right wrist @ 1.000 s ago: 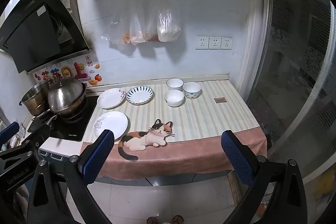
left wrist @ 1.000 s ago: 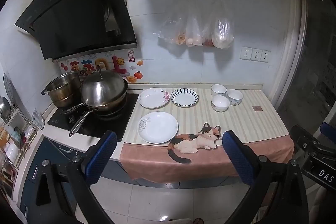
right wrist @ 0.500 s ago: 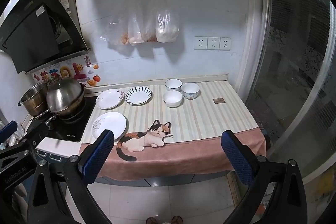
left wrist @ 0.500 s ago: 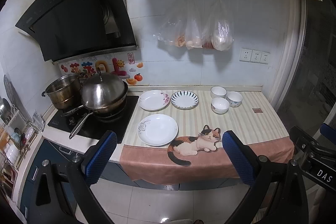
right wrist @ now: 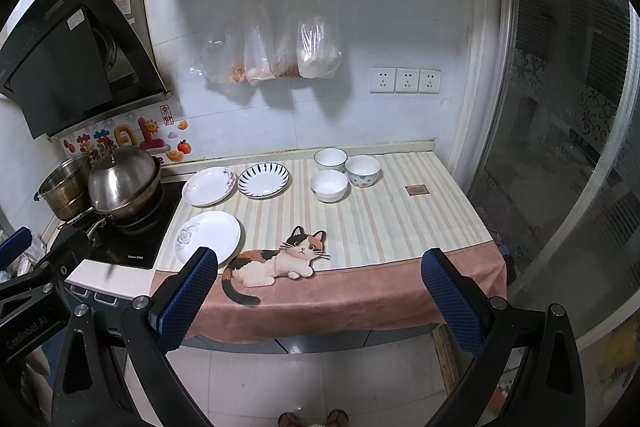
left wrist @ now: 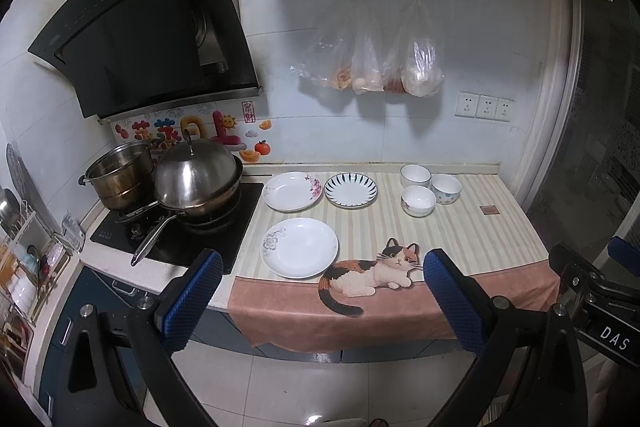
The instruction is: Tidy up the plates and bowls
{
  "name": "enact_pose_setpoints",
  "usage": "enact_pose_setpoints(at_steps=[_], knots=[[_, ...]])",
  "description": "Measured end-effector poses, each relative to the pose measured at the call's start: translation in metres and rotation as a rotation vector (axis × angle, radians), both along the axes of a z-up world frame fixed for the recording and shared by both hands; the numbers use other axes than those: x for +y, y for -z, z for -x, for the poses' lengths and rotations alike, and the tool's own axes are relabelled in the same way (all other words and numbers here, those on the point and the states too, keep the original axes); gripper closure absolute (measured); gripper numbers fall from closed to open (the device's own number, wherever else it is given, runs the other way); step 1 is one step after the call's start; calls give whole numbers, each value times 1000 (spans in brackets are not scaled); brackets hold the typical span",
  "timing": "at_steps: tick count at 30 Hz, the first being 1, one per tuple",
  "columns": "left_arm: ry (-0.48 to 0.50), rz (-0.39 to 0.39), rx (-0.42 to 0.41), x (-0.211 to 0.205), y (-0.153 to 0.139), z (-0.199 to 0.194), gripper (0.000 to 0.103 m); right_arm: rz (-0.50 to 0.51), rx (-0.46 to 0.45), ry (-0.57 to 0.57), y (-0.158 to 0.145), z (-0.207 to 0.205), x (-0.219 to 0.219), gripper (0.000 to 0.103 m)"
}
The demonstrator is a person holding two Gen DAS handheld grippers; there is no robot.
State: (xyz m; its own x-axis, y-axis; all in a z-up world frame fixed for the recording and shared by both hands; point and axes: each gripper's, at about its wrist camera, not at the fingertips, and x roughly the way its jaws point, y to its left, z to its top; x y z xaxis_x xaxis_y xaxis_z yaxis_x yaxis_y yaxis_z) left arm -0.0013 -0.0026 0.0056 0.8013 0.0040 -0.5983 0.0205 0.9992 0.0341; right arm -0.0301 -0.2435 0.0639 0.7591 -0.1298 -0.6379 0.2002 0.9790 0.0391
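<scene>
Three plates lie on the striped counter cloth (left wrist: pixel 472 227): a white plate with a grey flower (left wrist: pixel 299 247) (right wrist: pixel 208 236) at the front, a pink-flowered plate (left wrist: pixel 293 191) (right wrist: pixel 209 185) and a blue-striped plate (left wrist: pixel 351 190) (right wrist: pixel 263 180) behind it. Three bowls cluster to the right: a plain white bowl (left wrist: pixel 415 175) (right wrist: pixel 330 159), a dotted bowl (left wrist: pixel 446 188) (right wrist: pixel 362 170) and a small white bowl (left wrist: pixel 418 200) (right wrist: pixel 329 185). My left gripper (left wrist: pixel 318 263) and right gripper (right wrist: pixel 318 263) hang open in front of the counter, well short of the dishes, holding nothing.
A lidded wok (left wrist: pixel 198 179) and a steel pot (left wrist: pixel 120 179) stand on the black cooktop (left wrist: pixel 236 227) at left under the range hood (left wrist: pixel 144 39). Plastic bags (left wrist: pixel 372 67) hang on the wall. A small brown tag (left wrist: pixel 490 209) lies at right. A glass door (right wrist: pixel 560 147) bounds the right side.
Both views have shifted slightly, with the counter sitting a touch higher in frame. Both grippers stay open and no dish has moved.
</scene>
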Motion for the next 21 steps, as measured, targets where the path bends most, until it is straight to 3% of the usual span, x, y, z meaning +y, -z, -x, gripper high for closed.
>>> enact_pose_setpoints(at_steps=[21], knots=[[4, -2, -3, -13, -13, -4, 0, 9, -9, 9, -3, 5, -5, 0]])
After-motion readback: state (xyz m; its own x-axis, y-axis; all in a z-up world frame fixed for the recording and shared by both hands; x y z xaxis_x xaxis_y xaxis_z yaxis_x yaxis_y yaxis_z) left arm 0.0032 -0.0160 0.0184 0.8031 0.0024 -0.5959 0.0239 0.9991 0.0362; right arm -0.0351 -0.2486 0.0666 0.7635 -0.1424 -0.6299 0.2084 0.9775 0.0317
